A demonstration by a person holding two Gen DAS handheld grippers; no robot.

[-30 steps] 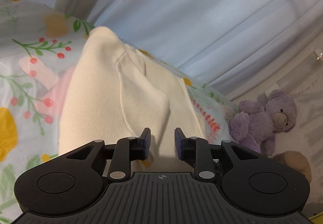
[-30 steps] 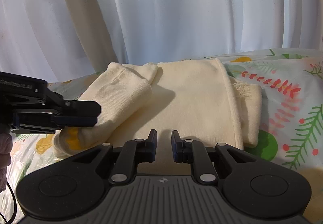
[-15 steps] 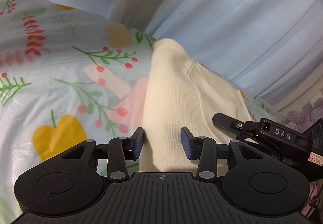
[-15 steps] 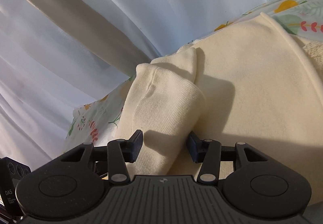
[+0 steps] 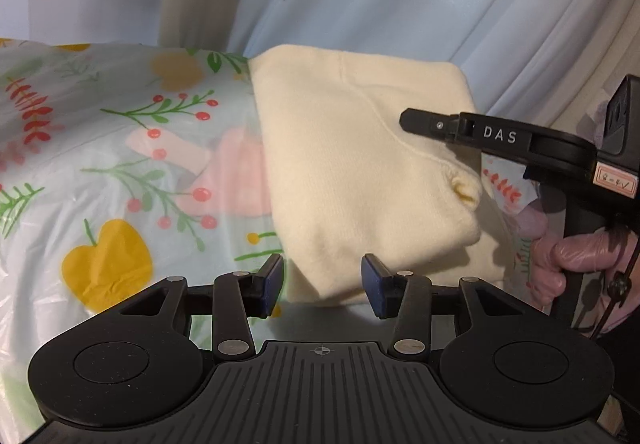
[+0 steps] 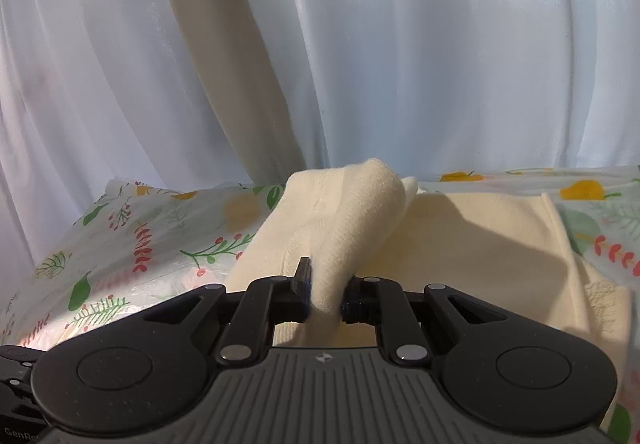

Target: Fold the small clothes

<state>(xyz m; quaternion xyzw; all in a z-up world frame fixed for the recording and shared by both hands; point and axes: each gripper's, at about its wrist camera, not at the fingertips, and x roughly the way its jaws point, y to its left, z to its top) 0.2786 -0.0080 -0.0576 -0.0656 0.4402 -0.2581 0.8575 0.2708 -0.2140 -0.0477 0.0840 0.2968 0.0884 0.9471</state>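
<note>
Right wrist view: the right gripper (image 6: 325, 298) is seen clamped on a raised fold of the cream garment (image 6: 460, 244), the cloth pinched between the two jaws and lifted into a ridge that runs away from the fingers toward the curtain (image 6: 320, 43). Half a second ago those jaws stood wide apart on either side of the same sleeve-like fold, so the grasp has only just been made. In the left wrist view the right gripper (image 5: 416, 121) is seen from the side, reaching in over the far part of the garment (image 5: 360, 171), its handle held in a gloved hand (image 5: 576, 256). The left gripper (image 5: 322, 284) is held open, its blue pads (image 5: 272, 284) set apart on either side of the near corner of the cloth; whether the pads touch the fabric cannot be told. A second ago these jaws were much closer together, and they have been widened since. The garment lies partly folded on the floral plastic sheet (image 5: 100, 171), with the near corner between the left fingers and the far fold in the right jaws. It is judged that one hold is secured and the second is being prepared, so that the next fold can be carried over once the left jaws are closed on the corner
</note>
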